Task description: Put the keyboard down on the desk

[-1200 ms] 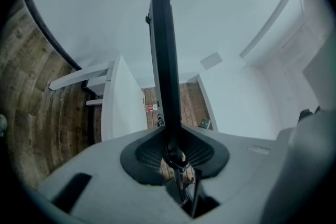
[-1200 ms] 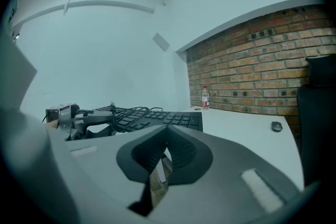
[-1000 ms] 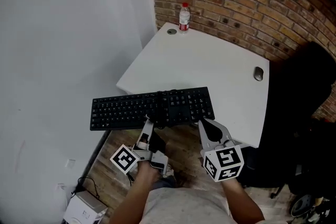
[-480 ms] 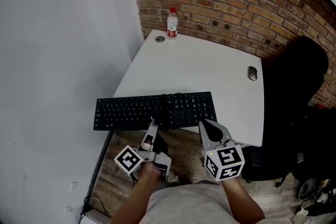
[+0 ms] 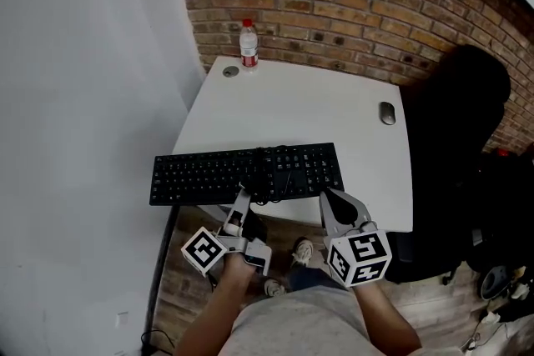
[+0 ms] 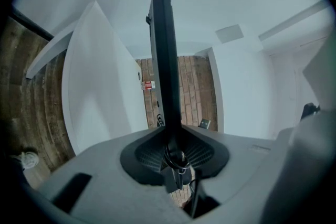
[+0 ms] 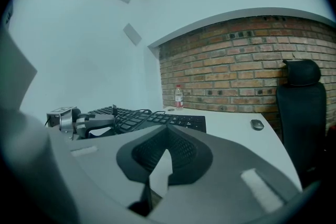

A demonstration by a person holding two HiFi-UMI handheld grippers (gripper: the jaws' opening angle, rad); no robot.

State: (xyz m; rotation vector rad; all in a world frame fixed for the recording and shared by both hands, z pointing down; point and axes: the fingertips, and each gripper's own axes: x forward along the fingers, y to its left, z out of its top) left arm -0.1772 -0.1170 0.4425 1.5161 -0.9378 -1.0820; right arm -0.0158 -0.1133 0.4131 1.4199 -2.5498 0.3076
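A white wall (image 5: 83, 96) fills the left side, with wooden floor (image 5: 185, 279) below it. The black keyboard (image 5: 246, 172) lies level across the white desk's (image 5: 309, 108) near left corner, its left end jutting out past the desk over the floor; whether it rests on the desk cannot be told. The left gripper (image 5: 243, 198) is clamped on the keyboard's near edge, the cable bunched at its jaws. A water bottle (image 5: 248, 43) stands at the far left corner against the brick wall (image 5: 350, 4). The right gripper (image 5: 328, 198) sits just beside the keyboard's near right corner, jaws together and empty. A mouse (image 5: 387, 112) lies near the desk's right edge, beside a black office chair (image 5: 455, 112).
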